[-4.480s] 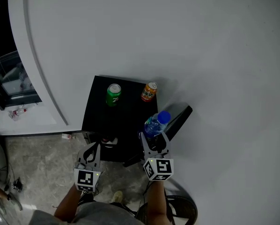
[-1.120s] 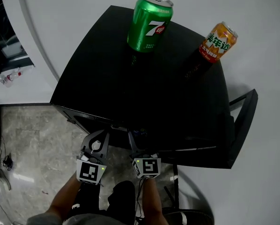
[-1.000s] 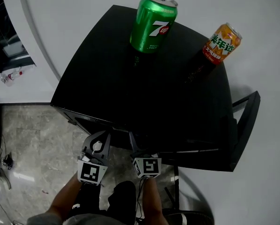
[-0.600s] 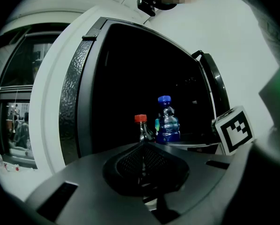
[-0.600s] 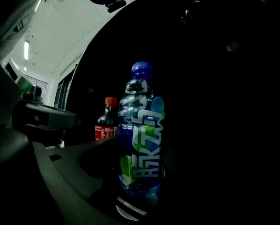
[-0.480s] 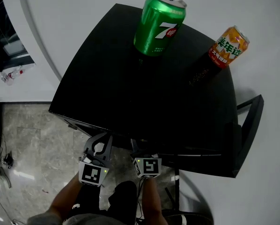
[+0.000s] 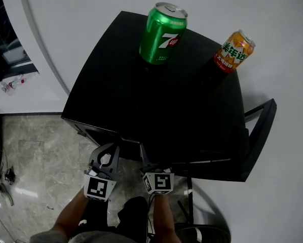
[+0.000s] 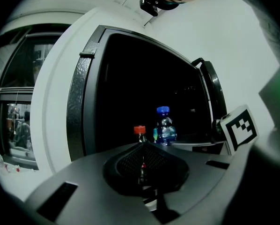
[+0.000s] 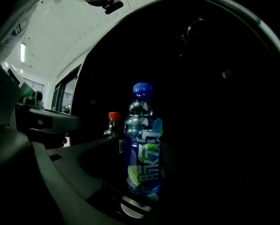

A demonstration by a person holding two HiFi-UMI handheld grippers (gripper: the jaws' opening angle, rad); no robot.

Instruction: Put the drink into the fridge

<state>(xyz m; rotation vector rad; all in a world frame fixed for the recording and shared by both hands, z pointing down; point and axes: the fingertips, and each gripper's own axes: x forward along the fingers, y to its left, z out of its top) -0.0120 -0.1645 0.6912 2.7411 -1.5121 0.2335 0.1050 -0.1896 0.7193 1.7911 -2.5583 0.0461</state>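
Drink bottle (image 9: 142,144) with a blue cap is seen upright inside the dark fridge (image 7: 156,110), just beside a red-capped bottle (image 8: 139,131). It is held between the jaws of the right gripper (image 9: 140,165), which are closed against its sides as far as the dark view shows. The jaws of the left gripper (image 8: 141,165) are pressed together and nothing is held by them. A green can (image 7: 162,33) and an orange can (image 7: 234,51) are placed apart on the fridge top. The fridge door (image 7: 258,135) is swung open at the right.

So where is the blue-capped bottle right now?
In the right gripper view the blue-capped bottle stands inside the fridge, held in the right claw, with a red-capped bottle just behind to its left.
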